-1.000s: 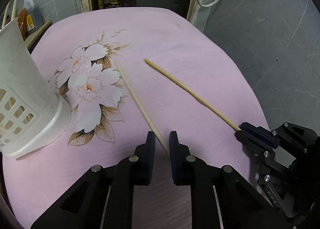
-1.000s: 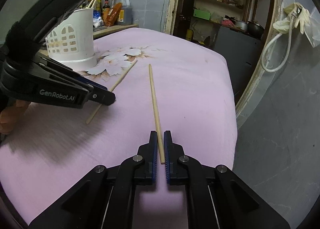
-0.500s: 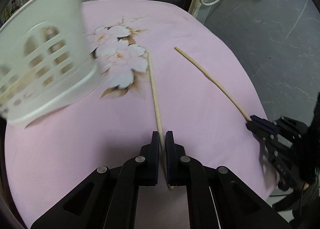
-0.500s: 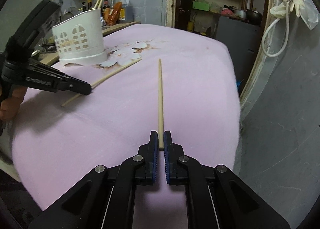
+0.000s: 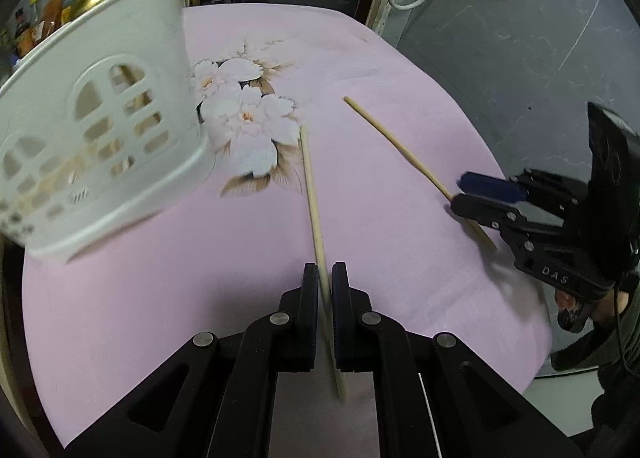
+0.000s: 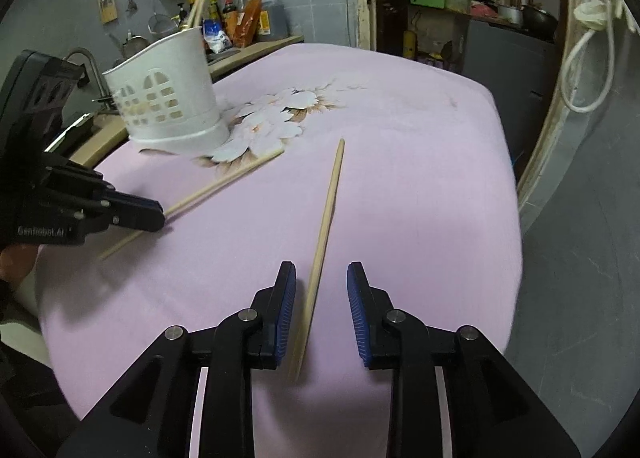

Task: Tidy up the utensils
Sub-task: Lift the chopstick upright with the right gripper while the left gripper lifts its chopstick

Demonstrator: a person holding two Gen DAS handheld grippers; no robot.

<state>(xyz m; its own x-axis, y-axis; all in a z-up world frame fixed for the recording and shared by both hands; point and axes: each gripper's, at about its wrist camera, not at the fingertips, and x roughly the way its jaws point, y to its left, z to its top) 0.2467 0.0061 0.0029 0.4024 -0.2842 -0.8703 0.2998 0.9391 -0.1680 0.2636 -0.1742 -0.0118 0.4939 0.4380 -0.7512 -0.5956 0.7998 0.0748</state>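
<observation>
Lettering "GenRobot.AI" on left claw (image 6: 158, 214); "DAS" on right claw (image 5: 460, 194).

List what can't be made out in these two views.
- White holder contents: left wrist view, motion blur and its slotted wall hide them.
- Left chopstick near end: left wrist view, behind the shut left claw.
- Bottle labels on the back counter: right wrist view, too small.

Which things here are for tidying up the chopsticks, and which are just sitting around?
For the job:
chopstick pinched in the left gripper
other chopstick lying between the open right gripper
white holder

Just around:
sauce bottles
flowery pink tablecloth
white hose
</observation>
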